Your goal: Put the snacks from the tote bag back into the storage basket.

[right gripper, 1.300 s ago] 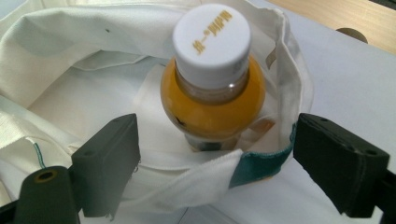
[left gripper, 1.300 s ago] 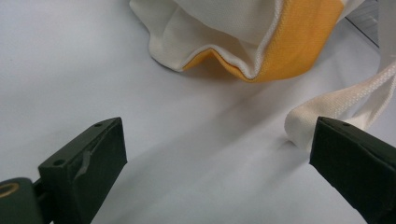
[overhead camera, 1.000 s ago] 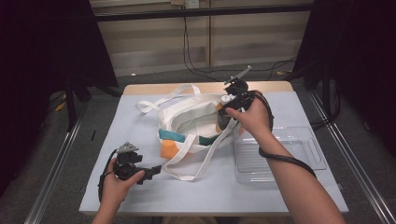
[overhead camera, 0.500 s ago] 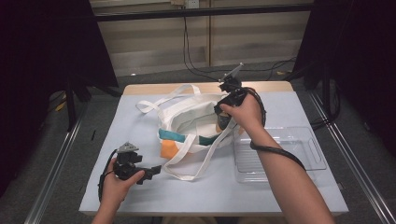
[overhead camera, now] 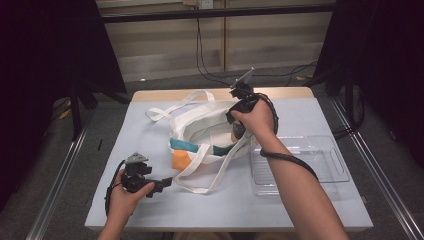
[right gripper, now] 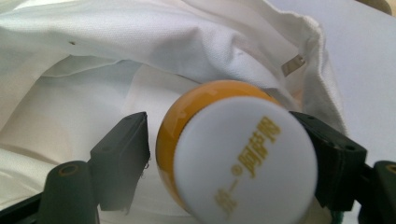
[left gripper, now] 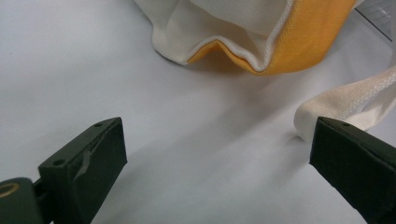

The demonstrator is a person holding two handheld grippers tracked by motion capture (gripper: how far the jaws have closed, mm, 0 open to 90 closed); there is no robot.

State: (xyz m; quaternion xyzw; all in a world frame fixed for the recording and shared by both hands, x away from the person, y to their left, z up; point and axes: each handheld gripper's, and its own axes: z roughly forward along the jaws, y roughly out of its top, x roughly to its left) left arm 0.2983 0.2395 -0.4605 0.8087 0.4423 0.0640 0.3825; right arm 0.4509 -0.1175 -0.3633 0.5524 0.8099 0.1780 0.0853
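Bottle [right gripper: 233, 158] with an orange body and white cap sits between the jaws of the right claw [right gripper: 224, 163], inside the open mouth of a white bag [overhead camera: 200, 131] at the centre of the high view. In the right gripper view the jaws have just been closing; the right jaw meets the cap's edge, while whether the left jaw presses the bottle cannot be told. The right claw [overhead camera: 239, 117] dips into the bag's right rim. At the lower left of the high view, the left claw [overhead camera: 162, 184] rests on the counter [overhead camera: 310, 115], released, its jaws wide apart with bare counter between them. A bag strap [left gripper: 355, 105] lies just beside its right jaw. A clear tray [overhead camera: 300, 165] stands right of the bag.
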